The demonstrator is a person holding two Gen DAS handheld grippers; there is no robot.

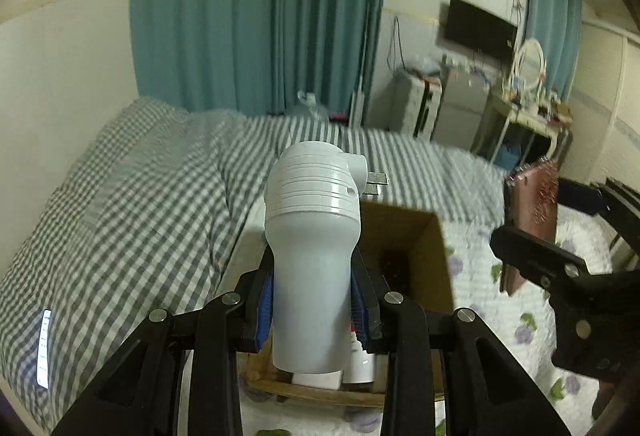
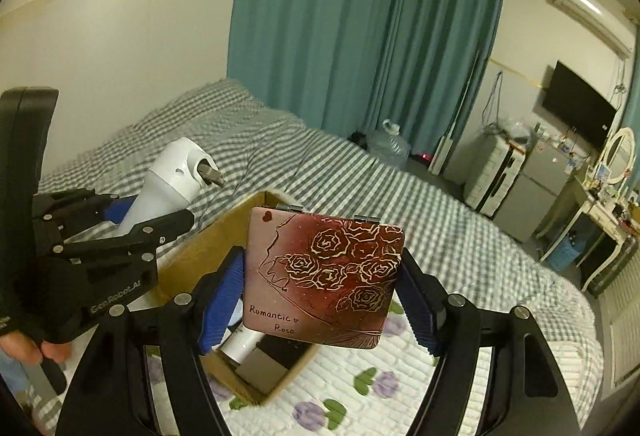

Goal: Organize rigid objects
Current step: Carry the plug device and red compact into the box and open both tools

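Claws grip: left (image 1: 312,300) white plug-in device (image 1: 310,232), right (image 2: 320,296) rose-patterned case (image 2: 324,276).

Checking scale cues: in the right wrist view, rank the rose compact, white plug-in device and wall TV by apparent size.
1. Rose compact, though it is nearest the camera.
2. White plug-in device.
3. Wall TV, far off, so its small look is unreliable.

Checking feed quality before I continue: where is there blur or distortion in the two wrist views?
Left wrist view: the white device in the left gripper is sharp; striped bedding, desk area and the right gripper are motion-smeared; fisheye bends the walls. Right wrist view: the rose case in the right gripper reads crisply; the background is slightly soft; corners are dark.
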